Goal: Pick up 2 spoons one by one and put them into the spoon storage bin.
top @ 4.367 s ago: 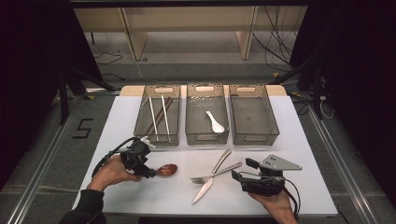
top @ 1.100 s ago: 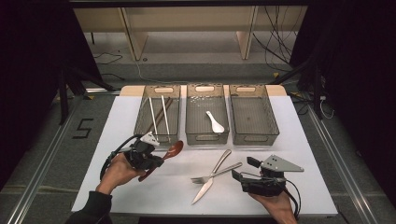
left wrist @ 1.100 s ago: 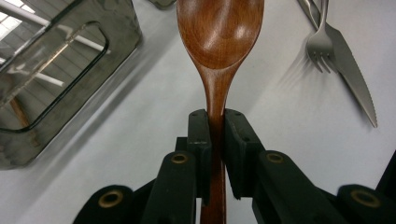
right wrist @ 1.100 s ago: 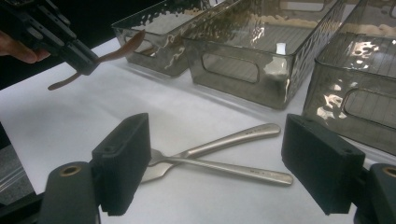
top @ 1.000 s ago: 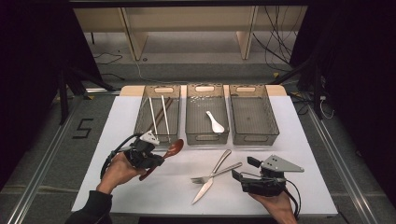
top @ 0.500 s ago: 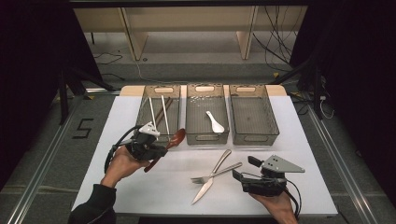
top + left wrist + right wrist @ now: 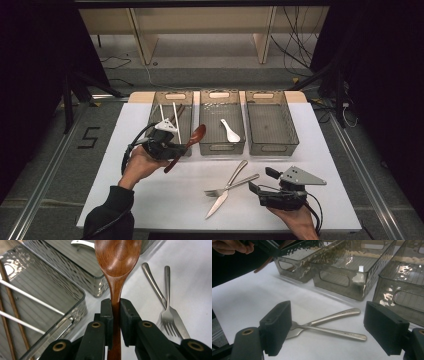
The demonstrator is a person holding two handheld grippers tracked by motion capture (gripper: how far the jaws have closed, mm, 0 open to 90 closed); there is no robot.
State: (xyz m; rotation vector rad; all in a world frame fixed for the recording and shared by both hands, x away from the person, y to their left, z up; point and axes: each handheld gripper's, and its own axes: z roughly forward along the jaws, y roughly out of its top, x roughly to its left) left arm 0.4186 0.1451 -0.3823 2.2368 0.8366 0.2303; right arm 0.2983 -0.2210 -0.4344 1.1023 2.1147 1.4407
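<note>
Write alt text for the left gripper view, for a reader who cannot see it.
The left tool is shut on the handle of a brown wooden spoon, whose bowl points away above the near wall of the middle tray. Left, another clear tray holds white chopsticks; right, a metal fork lies across a knife on the white table.

Left gripper (image 7: pixel 172 148) lifted wooden spoon (image 7: pixel 187 145) off table, toward trays
</note>
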